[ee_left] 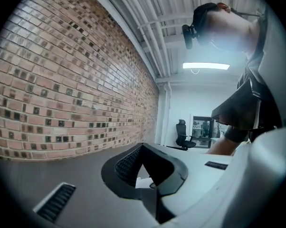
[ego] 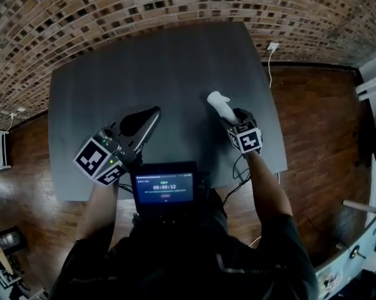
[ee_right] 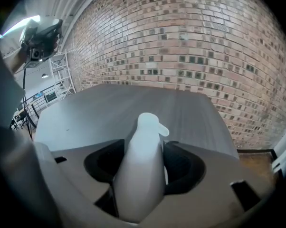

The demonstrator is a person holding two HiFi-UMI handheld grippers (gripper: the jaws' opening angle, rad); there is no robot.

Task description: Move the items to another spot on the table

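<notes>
White bottle [ego: 217,102] lies along right claw [ee_right: 144,151], spout pointing away.

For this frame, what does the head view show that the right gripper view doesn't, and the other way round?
Head view only: the left tool, empty with its jaws together, and a lit screen at the person's chest. Right gripper view only: a white scaffold and a ceiling light at far left. Both: the right tool closed on the white bottle, the grey table and the brick wall.
</notes>
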